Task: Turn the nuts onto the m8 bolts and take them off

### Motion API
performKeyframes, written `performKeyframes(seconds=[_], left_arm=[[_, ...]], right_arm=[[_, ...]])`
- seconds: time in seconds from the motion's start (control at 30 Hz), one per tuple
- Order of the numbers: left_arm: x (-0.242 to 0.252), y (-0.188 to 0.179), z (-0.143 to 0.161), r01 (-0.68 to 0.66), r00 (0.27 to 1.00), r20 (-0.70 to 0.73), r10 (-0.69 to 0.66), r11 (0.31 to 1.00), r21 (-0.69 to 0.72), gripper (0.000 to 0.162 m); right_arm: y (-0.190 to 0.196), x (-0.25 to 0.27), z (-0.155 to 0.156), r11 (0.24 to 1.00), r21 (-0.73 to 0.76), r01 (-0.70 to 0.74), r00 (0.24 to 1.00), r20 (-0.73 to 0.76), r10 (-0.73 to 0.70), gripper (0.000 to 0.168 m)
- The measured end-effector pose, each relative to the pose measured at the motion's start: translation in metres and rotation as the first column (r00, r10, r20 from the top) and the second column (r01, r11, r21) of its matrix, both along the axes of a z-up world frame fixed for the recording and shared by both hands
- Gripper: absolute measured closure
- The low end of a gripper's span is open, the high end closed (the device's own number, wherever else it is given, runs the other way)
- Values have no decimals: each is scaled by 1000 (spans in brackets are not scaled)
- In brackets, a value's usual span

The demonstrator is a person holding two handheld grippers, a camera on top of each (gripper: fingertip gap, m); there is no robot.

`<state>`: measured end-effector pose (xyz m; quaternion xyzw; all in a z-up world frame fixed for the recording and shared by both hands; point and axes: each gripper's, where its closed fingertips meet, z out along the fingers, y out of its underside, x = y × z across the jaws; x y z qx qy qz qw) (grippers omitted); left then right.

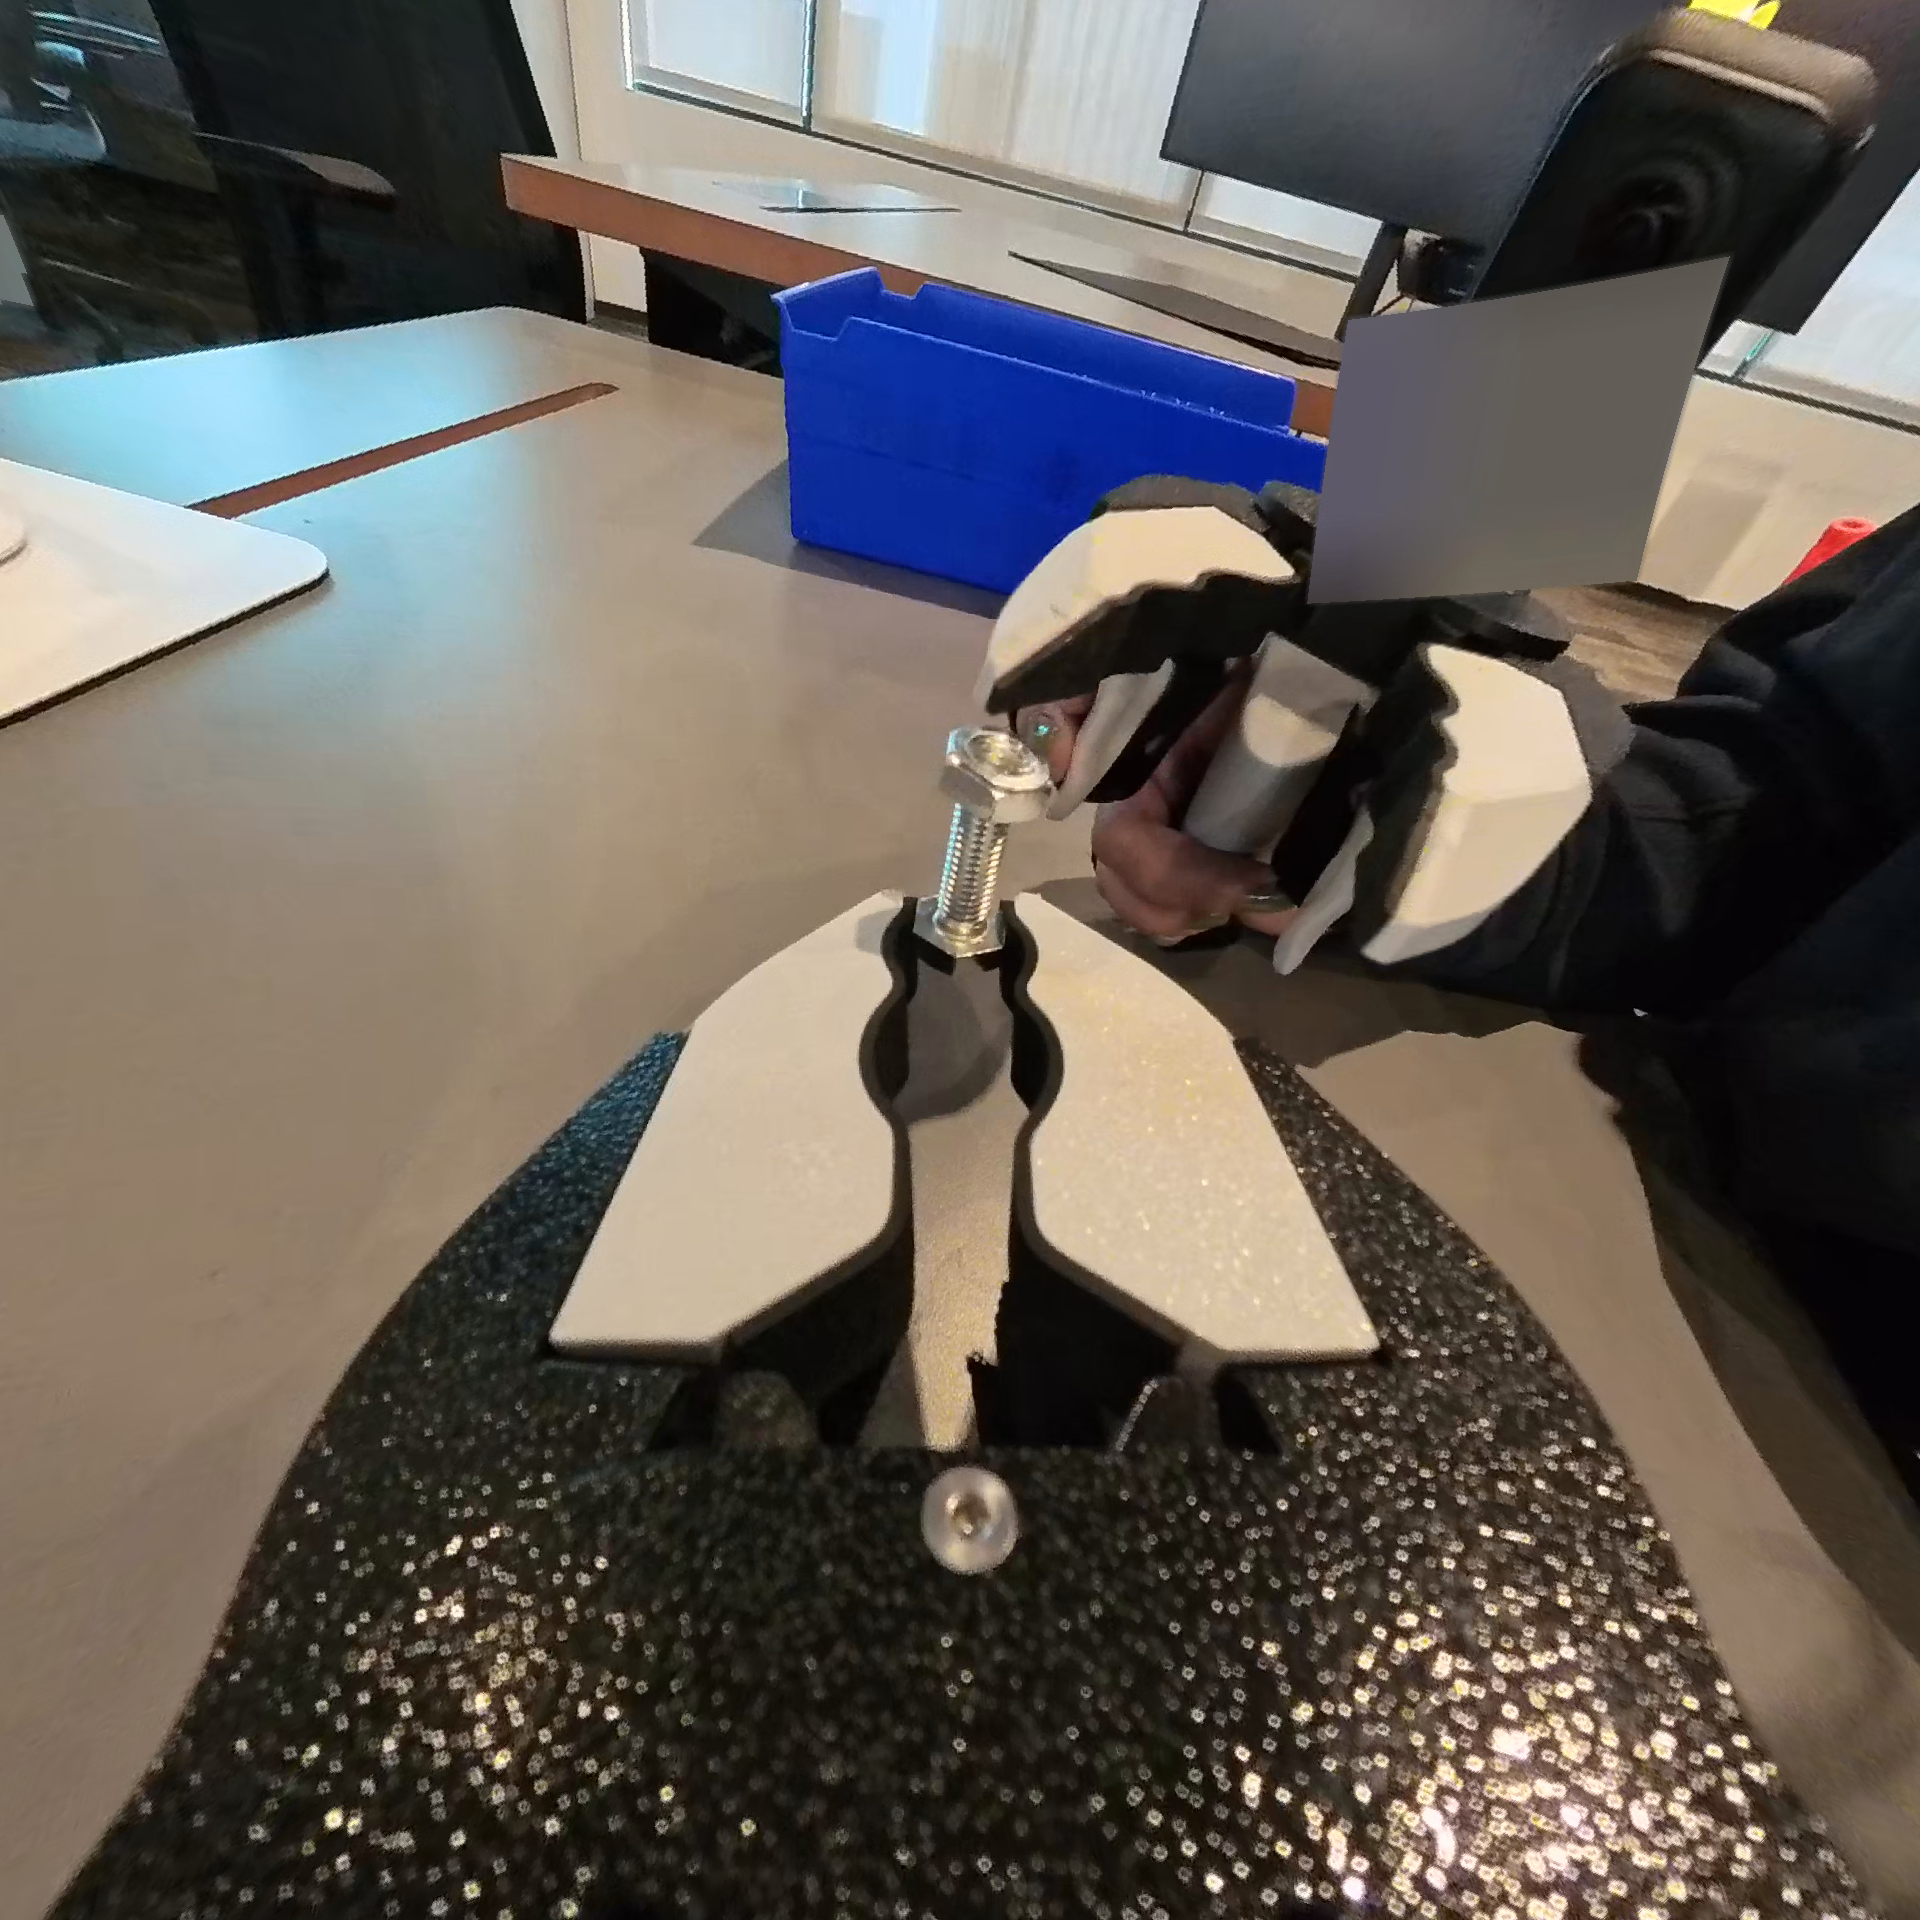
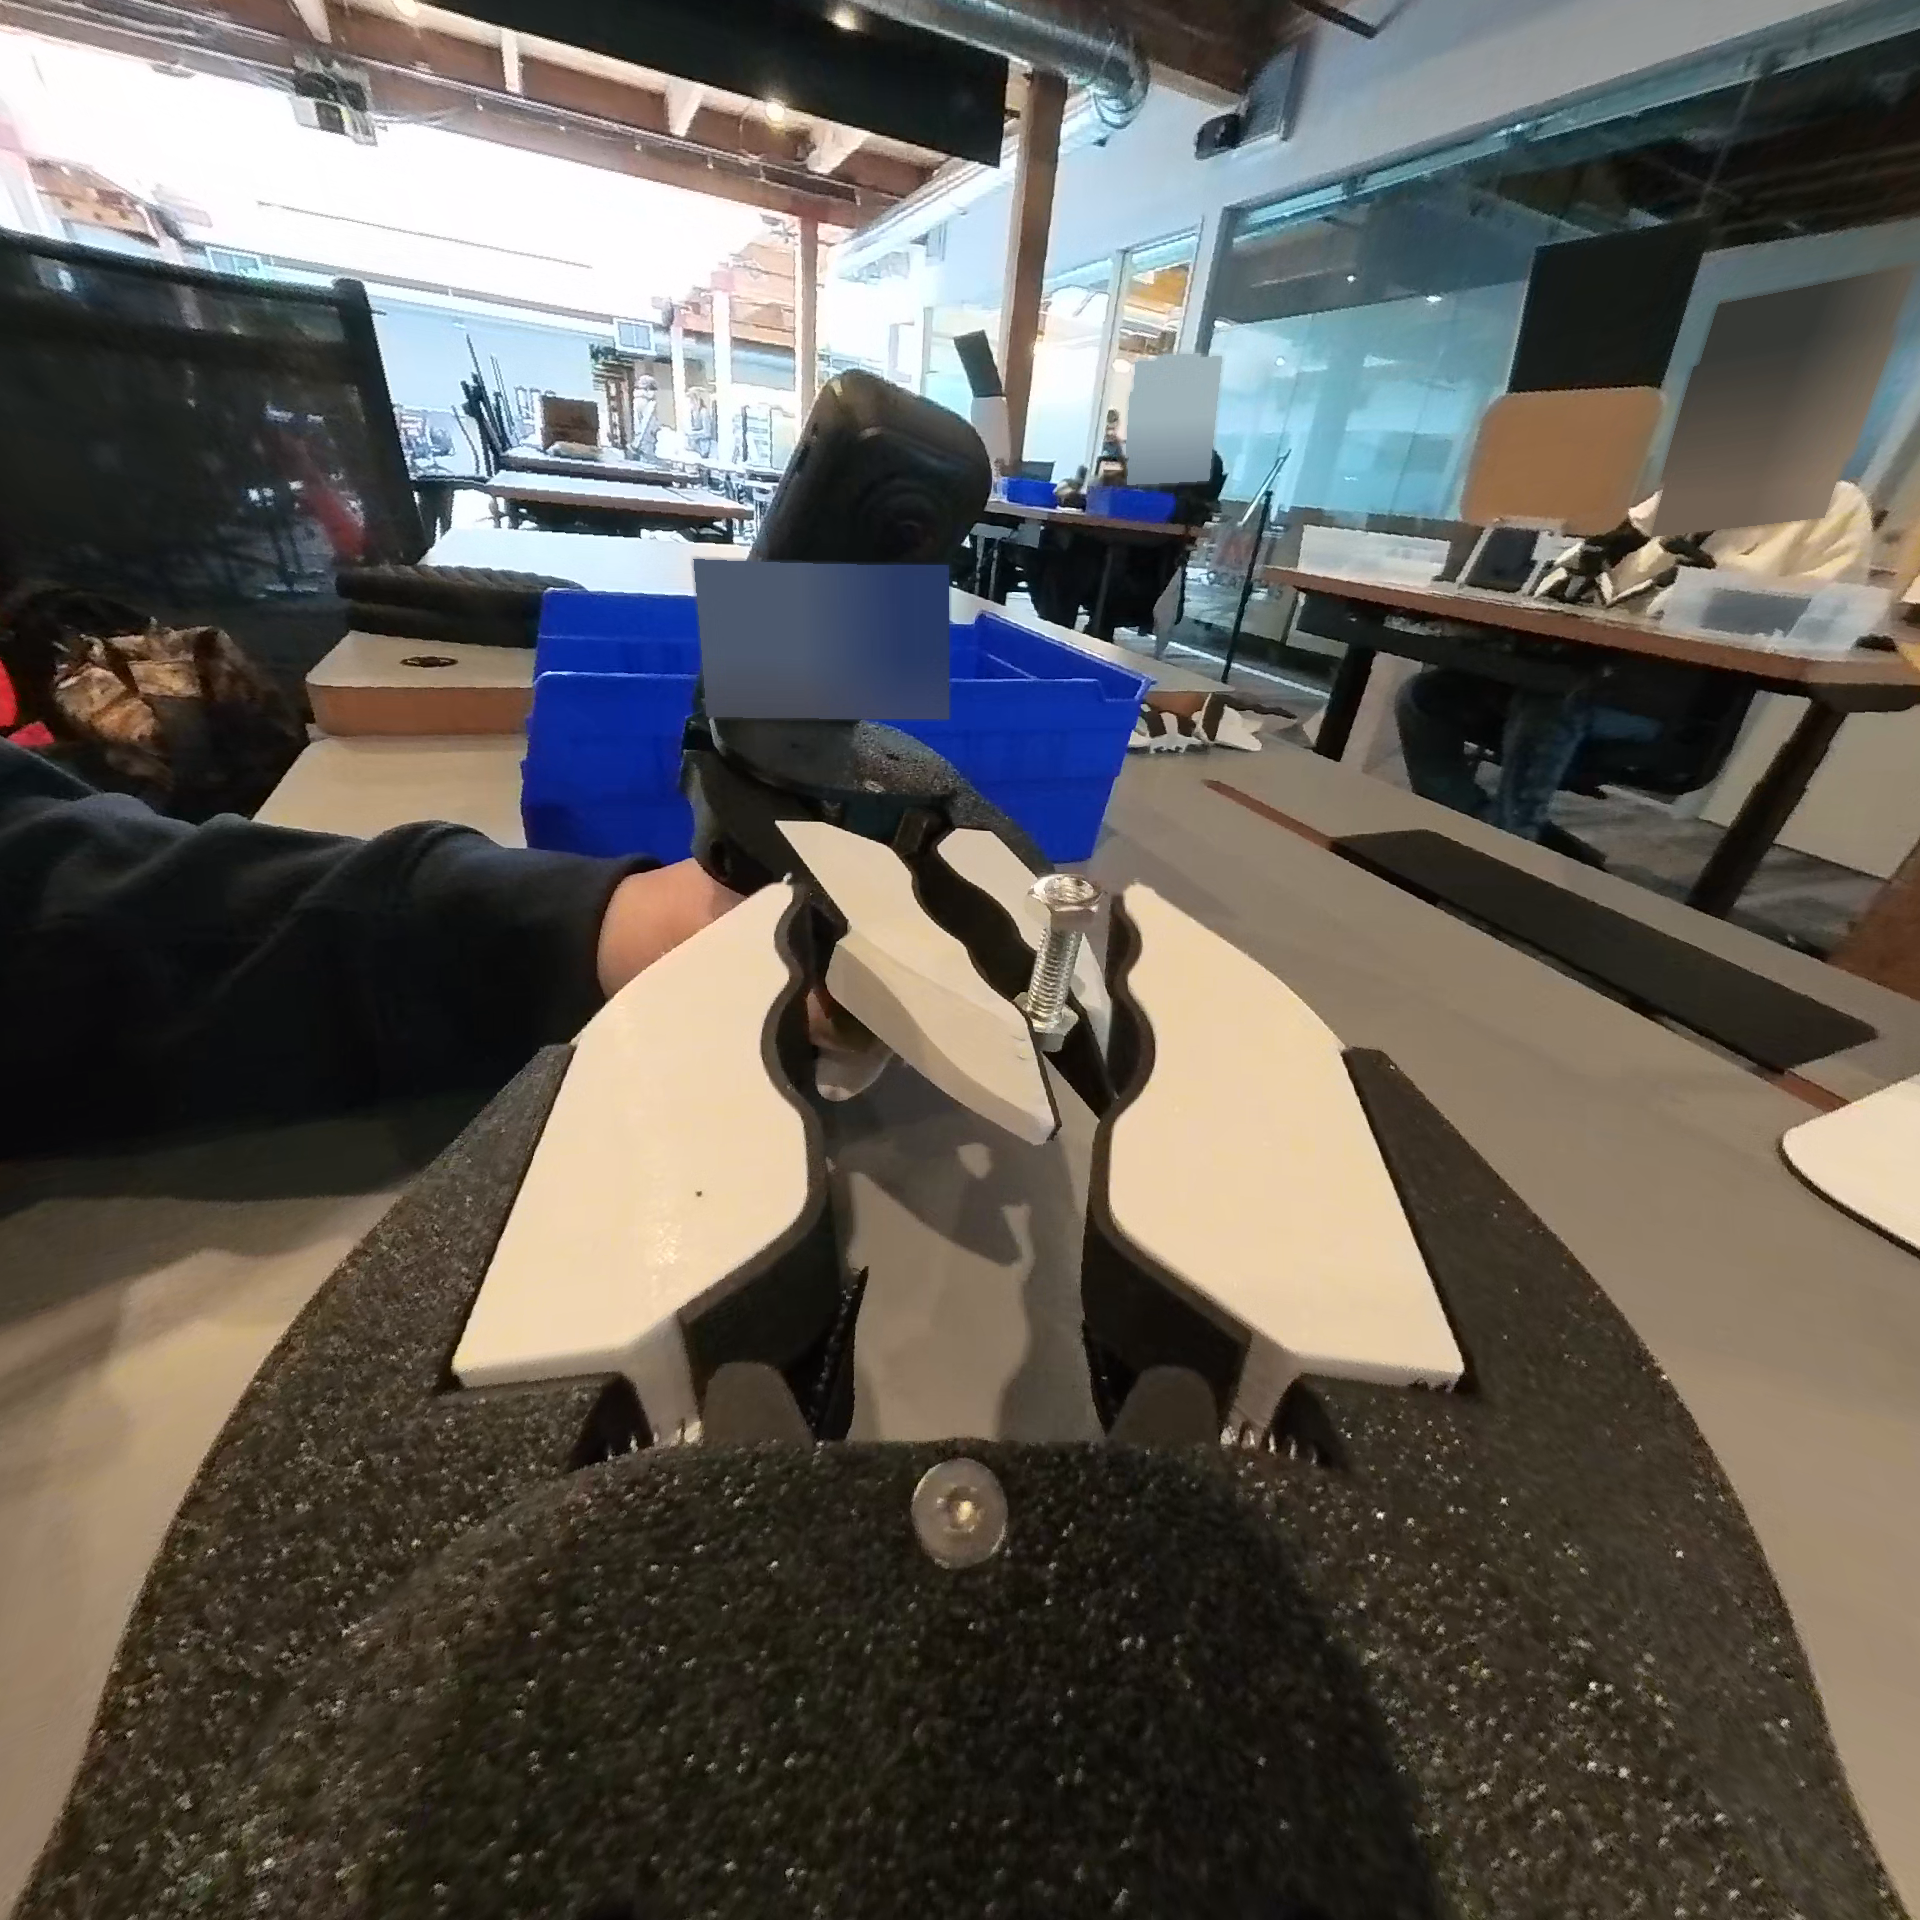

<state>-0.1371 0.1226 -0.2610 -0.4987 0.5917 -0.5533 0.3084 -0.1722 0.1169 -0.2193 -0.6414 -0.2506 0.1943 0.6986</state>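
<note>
**Left wrist view: bolt held upright by its nut**

A shiny threaded bolt (image 1: 971, 852), hex head up, stands above the grey desk (image 1: 468, 831). The left gripper (image 1: 958, 940) jaws clamp its nut (image 1: 956, 938); the right gripper (image 2: 951, 997) jaws are spread beside the head.

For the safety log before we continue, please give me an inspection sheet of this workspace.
Surface: grey table, bare near the work.
Job's things: bolt upright, head up; nut at its lower end.
Clutter: blue bin; white mat at the edge.
Grippers: left gripper shut on nut; right gripper open, fingers beside the bolt head.
Cables: nothing seen.
Surroundings: desks, monitor, glass walls.
</note>
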Motion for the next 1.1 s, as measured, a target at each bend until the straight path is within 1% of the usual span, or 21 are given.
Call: performKeyframes(seconds=[0.23,0.4,0.57,0.87,1.1], left_arm=[[0,0,-1,4,1000,-4,-4,1000,-1,147],[1,-2,-2,13,1000,-17,-13,1000,2,147],[2,-6,-7,29,999,-46,-28,999,30,147],[2,-7,-7,32,999,-43,-31,999,39,148],[2,-7,-7,32,998,-46,-30,999,42,147]], right_arm=[[0,0,0,1000,3,6,1000,8,-6,115],[-3,-1,6,999,39,2,1000,27,-3,116],[-5,-12,4,998,-17,-63,997,34,64,113],[-2,-13,-3,994,-77,-79,997,0,79,111],[-1,-12,-3,992,-88,-85,996,-22,83,111]])
